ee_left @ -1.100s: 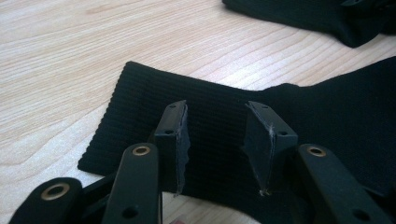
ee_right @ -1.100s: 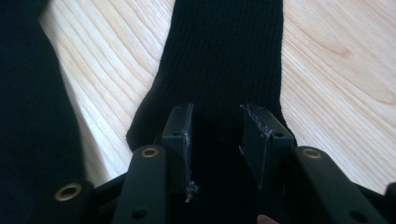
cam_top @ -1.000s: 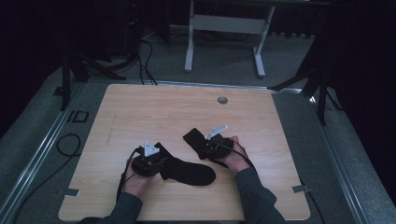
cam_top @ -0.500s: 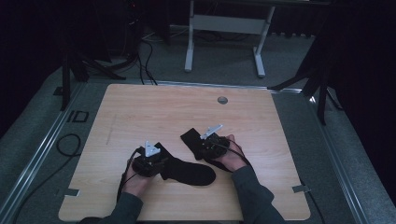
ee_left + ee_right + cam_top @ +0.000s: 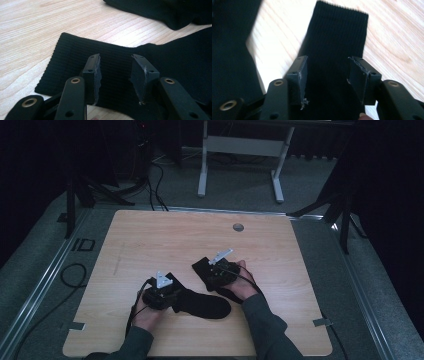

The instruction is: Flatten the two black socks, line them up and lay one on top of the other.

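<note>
Black knit lies on a pale wooden counter: two socks near the person's edge. On the left, the left gripper sits in the left hand, low over the cuff end of the near sock, which stretches rightward across the counter. In the left gripper view its jaws stand apart, with the ribbed cuff flat beneath and between them and nothing pinched. A little farther and to the right, the far sock lies at an angle, its cuff toward the far left. The right gripper, held in the right hand, hovers over it. In the right gripper view those jaws are also spread wide, straddling the leg of that sock, whose ribbed opening points away from the camera. A small round grommet is set in the counter at the far side, well apart from the socks.
</note>
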Action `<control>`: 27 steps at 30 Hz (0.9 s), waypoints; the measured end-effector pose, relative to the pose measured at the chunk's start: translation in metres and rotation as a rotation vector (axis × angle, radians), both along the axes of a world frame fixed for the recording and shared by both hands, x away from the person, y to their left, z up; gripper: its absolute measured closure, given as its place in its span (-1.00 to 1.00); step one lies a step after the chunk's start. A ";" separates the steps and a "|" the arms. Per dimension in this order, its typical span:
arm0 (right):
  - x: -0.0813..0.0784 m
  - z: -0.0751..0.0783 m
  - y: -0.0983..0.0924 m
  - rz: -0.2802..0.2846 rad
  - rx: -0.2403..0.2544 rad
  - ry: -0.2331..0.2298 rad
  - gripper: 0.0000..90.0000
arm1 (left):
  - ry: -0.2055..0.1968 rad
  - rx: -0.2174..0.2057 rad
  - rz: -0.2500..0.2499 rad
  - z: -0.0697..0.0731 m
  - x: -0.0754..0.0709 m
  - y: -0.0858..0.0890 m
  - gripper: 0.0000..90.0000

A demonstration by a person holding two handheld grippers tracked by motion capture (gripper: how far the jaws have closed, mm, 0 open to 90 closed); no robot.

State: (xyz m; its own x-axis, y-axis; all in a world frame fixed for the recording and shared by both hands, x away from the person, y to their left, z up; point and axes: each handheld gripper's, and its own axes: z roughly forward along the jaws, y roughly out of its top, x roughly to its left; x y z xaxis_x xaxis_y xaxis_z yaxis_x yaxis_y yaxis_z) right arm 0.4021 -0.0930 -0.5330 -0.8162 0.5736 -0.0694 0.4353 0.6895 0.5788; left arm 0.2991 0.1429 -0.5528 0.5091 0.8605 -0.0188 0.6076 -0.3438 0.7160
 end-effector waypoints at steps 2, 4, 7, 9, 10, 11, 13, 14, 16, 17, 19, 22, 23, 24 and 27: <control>0.004 -0.001 0.004 -0.020 0.014 0.007 0.01 | 0.001 0.000 -0.003 0.000 0.000 -0.001 0.33; 0.008 -0.003 0.007 -0.043 0.018 0.016 -0.01 | 0.001 0.001 -0.004 -0.001 0.000 -0.002 0.33; 0.011 -0.006 0.012 -0.078 0.009 0.019 -0.03 | 0.004 0.004 -0.011 -0.001 0.000 -0.003 0.33; 0.013 -0.008 0.014 -0.101 -0.002 0.017 -0.01 | 0.006 0.005 -0.012 -0.001 -0.001 -0.004 0.32; 0.013 -0.010 0.015 -0.110 -0.012 0.012 0.01 | 0.007 0.006 -0.014 -0.001 -0.001 -0.004 0.32; 0.013 -0.011 0.016 -0.115 -0.008 0.012 0.03 | 0.008 0.006 -0.015 -0.002 -0.002 -0.005 0.32; 0.013 -0.013 0.015 -0.125 0.017 0.020 0.06 | 0.008 0.008 -0.017 -0.002 -0.002 -0.006 0.32; 0.014 -0.013 0.014 -0.133 0.030 0.024 0.08 | 0.012 0.009 -0.017 -0.003 -0.002 -0.006 0.32; 0.014 -0.015 0.013 -0.143 0.051 0.026 0.14 | 0.017 0.016 -0.018 -0.004 -0.002 -0.007 0.32; 0.014 -0.015 0.012 -0.149 0.059 0.022 0.18 | 0.017 0.016 -0.018 -0.004 -0.003 -0.008 0.32; 0.015 -0.015 0.012 -0.160 0.063 0.018 0.24 | 0.019 0.021 -0.016 -0.005 -0.003 -0.008 0.32; 0.016 -0.015 0.013 -0.174 0.064 0.017 0.32 | 0.021 0.021 -0.015 -0.005 -0.003 -0.009 0.31; 0.016 -0.015 0.013 -0.174 0.062 0.016 0.36 | 0.021 0.022 -0.015 -0.005 -0.003 -0.009 0.31; 0.016 -0.015 0.013 -0.174 0.062 0.016 0.40 | 0.021 0.022 -0.015 -0.005 -0.003 -0.009 0.31; 0.017 -0.014 0.014 -0.181 0.060 0.015 0.58 | 0.022 0.021 -0.013 -0.005 -0.003 -0.009 0.31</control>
State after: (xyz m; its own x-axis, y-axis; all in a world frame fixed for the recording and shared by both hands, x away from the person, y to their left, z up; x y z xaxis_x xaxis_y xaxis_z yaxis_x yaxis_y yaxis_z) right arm 0.4192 -0.0786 -0.5473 -0.7000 0.7139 -0.0189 0.5582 0.5633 0.6092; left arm 0.2958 0.1340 -0.5581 0.5200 0.8541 -0.0120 0.6183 -0.3667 0.6952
